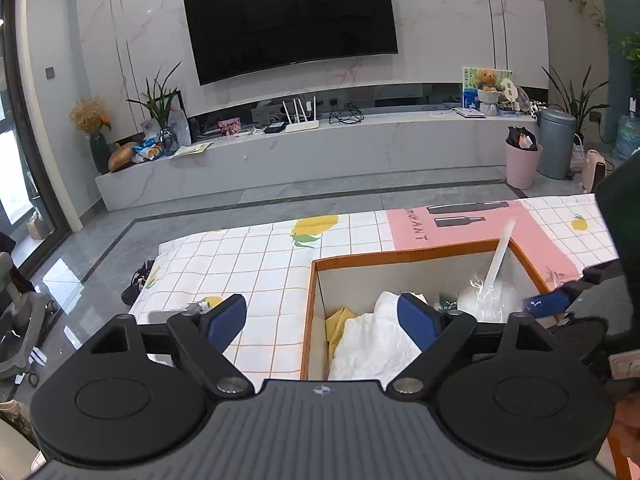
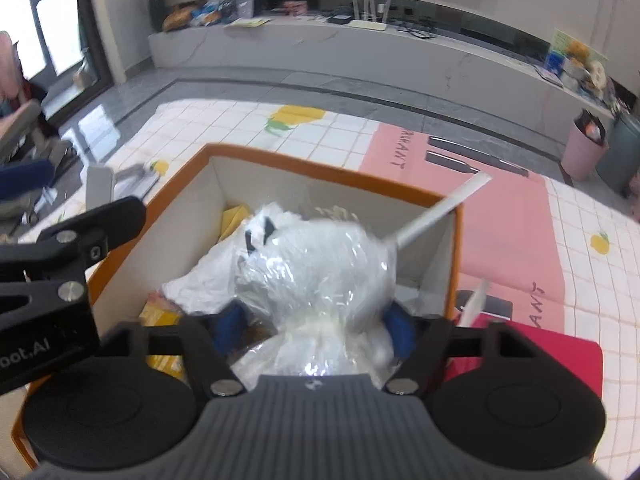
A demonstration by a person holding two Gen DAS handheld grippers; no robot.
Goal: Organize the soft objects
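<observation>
An orange box with white inner walls (image 1: 400,257) (image 2: 320,168) stands on the checked lemon-print cloth. Inside lie a crumpled white cloth (image 1: 372,344), a yellow piece (image 1: 338,320) (image 2: 236,216) and a white soft bundle wrapped in clear plastic (image 2: 316,264) (image 1: 488,300) with a white stick (image 2: 440,208) poking out to the far right. My left gripper (image 1: 322,320) is open wide above the box's left wall, with nothing held. My right gripper (image 2: 316,324) is open over the box, the wrapped bundle lying between its blue pads (image 2: 400,328).
A pink printed sheet (image 2: 500,232) lies under the box's far right side, and a red flat item (image 2: 540,356) sits by its near right. A grey object (image 2: 100,188) rests on the cloth left of the box. Beyond the table are floor, a TV bench and bins (image 1: 522,164).
</observation>
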